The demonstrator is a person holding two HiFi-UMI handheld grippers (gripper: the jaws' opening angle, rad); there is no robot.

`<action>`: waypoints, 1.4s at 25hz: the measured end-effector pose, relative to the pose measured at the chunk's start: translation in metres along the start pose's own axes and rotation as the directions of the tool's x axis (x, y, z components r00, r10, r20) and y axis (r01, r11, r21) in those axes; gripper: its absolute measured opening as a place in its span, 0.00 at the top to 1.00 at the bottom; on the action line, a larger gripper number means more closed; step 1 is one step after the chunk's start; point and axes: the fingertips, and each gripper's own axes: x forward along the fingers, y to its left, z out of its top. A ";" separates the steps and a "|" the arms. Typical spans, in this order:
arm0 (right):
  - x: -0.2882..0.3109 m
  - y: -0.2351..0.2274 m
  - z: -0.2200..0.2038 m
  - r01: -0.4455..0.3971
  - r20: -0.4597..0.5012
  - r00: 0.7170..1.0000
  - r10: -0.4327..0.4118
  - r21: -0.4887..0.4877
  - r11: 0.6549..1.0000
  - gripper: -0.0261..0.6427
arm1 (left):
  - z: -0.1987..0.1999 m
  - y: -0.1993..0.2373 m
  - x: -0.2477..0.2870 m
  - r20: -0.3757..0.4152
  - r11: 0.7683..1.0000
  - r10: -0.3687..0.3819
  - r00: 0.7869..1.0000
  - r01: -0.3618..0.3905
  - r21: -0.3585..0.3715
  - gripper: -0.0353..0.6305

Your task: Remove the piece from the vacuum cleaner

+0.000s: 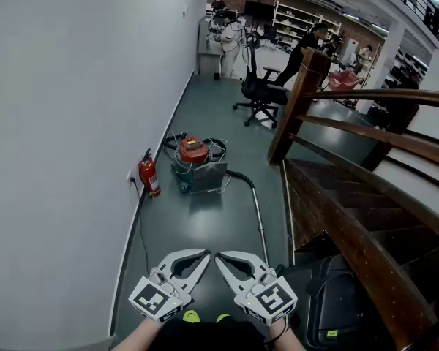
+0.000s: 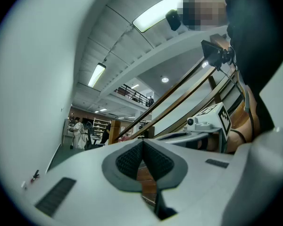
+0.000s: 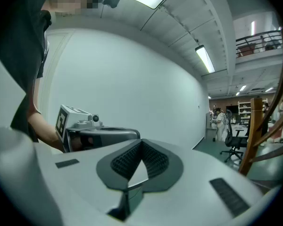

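The vacuum cleaner (image 1: pixel 194 162), a grey canister with a red top, stands on the floor by the left wall, several steps ahead. Its hose runs into a long metal wand (image 1: pixel 259 216) that lies on the floor pointing toward me. My left gripper (image 1: pixel 206 254) and right gripper (image 1: pixel 219 257) are held side by side low in the head view, far short of the vacuum. Both are shut with nothing between the pads. In the left gripper view the left gripper (image 2: pixel 142 143) shows its jaws pressed together; the right gripper (image 3: pixel 141 143) shows the same in its own view.
A red fire extinguisher (image 1: pixel 149 175) stands against the white wall (image 1: pixel 73 123) beside the vacuum. A wooden staircase (image 1: pixel 351 210) with a handrail rises on the right. A black case (image 1: pixel 336 306) lies at its foot. An office chair (image 1: pixel 260 90) and people stand farther down the hall.
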 end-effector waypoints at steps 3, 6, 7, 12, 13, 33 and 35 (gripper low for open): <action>0.000 -0.002 0.000 0.003 -0.005 1.000 -0.003 -0.002 1.000 0.94 | 0.002 0.000 0.001 0.009 1.000 -0.003 1.000 0.003 0.002 0.94; 0.000 -0.002 -0.002 0.010 -0.010 1.000 -0.010 0.001 1.000 0.94 | 0.002 0.001 0.001 -0.009 1.000 0.012 1.000 -0.012 0.005 0.94; 0.000 -0.003 -0.002 0.012 -0.008 1.000 -0.012 0.005 1.000 0.94 | 0.001 0.002 0.001 -0.026 1.000 0.019 0.999 -0.018 0.010 0.94; -0.001 -0.002 -0.002 0.017 0.008 1.000 -0.017 0.024 1.000 0.94 | 0.005 -0.004 0.003 0.033 1.000 -0.007 0.999 0.007 -0.010 0.94; -0.001 -0.002 -0.003 0.021 0.004 1.000 -0.021 0.025 0.999 0.94 | 0.003 -0.005 0.003 0.029 1.000 -0.009 1.000 0.009 -0.007 0.94; 0.010 0.005 -0.008 0.066 -0.012 0.998 -0.065 0.018 0.998 0.94 | 0.002 -0.003 -0.009 0.025 1.000 -0.022 0.999 0.021 0.016 0.94; 0.013 0.003 -0.011 0.070 -0.016 0.997 -0.069 0.032 0.997 0.94 | 0.001 -0.004 -0.009 0.050 0.999 -0.040 0.998 0.040 0.011 0.94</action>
